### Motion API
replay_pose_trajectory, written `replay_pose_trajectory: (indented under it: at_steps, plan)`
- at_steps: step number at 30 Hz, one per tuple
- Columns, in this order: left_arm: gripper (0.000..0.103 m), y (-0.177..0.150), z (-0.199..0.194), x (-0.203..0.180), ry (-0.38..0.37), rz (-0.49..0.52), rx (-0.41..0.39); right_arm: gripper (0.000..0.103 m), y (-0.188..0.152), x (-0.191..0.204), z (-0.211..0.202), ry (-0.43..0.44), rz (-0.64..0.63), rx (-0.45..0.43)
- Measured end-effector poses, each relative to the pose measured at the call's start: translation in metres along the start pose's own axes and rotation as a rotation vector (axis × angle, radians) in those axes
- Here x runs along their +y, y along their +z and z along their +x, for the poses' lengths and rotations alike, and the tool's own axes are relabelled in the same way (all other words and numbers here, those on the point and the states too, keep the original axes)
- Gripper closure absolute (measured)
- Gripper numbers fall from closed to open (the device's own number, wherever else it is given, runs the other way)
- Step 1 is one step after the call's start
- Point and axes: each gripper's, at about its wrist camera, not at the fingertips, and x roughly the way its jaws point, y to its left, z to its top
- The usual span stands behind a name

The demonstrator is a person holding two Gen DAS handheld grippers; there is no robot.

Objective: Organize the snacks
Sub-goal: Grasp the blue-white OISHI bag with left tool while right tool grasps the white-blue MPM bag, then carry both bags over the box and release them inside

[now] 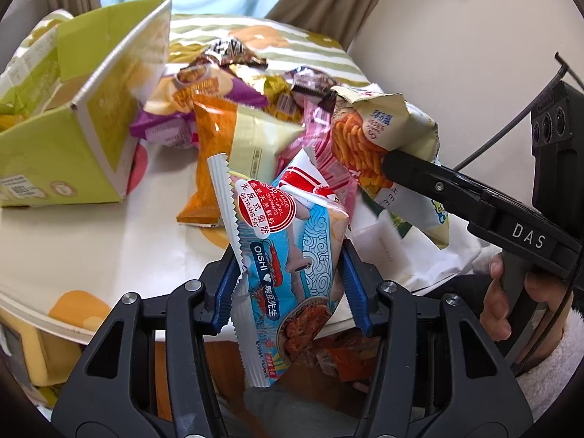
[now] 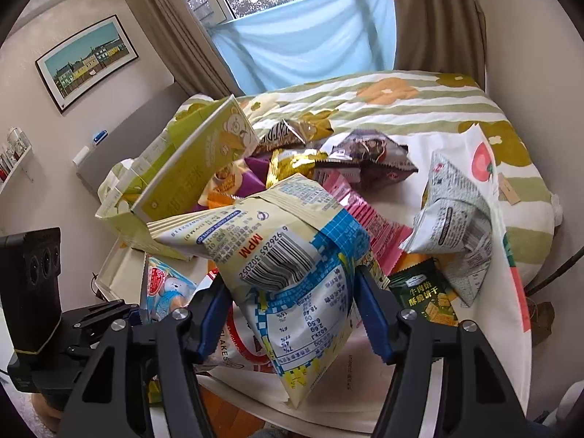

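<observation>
My left gripper is shut on a blue Oishi shrimp-cracker packet, lifted off the table; the packet shows small at the lower left of the right wrist view. My right gripper is shut on a cream snack bag with a barcode and blue checks, held above the pile. From the left wrist view that cream bag hangs from the right gripper's black fingers at the right. A pile of snack packets lies between the two grippers and a green cardboard box.
The green box stands open at the left of the cloth-covered table. A white newsprint-patterned bag and a dark green biscuit packet lie right. A person's hand holds the right gripper's handle. Curtains and a window stand behind.
</observation>
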Motion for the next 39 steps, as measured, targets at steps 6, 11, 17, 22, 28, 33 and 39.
replay_pose_trajectory:
  at_steps: [6, 11, 17, 22, 28, 33, 39]
  plan:
    - [0.055, 0.01, -0.036, -0.009, 0.004, 0.012, -0.067, 0.043, 0.013, 0.009, -0.026, -0.002, -0.011, -0.038]
    - [0.055, 0.03, -0.065, -0.003, 0.031, -0.004, -0.138, 0.043, 0.03, 0.022, -0.041, 0.007, -0.025, -0.067]
    - [0.055, 0.065, -0.102, 0.034, 0.093, -0.039, -0.219, 0.043, 0.062, 0.053, -0.045, 0.02, -0.07, -0.092]
    - [0.055, 0.096, -0.132, 0.081, 0.141, -0.055, -0.261, 0.043, 0.085, 0.086, -0.032, 0.044, -0.097, -0.114]
    - [0.055, 0.129, -0.145, 0.146, 0.177, -0.052, -0.26, 0.043, 0.112, 0.141, 0.006, 0.057, -0.107, -0.108]
    - [0.055, 0.151, -0.138, 0.205, 0.214, -0.065, -0.218, 0.043, 0.125, 0.181, 0.043, 0.068, -0.094, -0.096]
    - [0.055, 0.168, -0.113, 0.255, 0.236, -0.033, -0.135, 0.043, 0.128, 0.217, 0.087, 0.045, -0.087, -0.057]
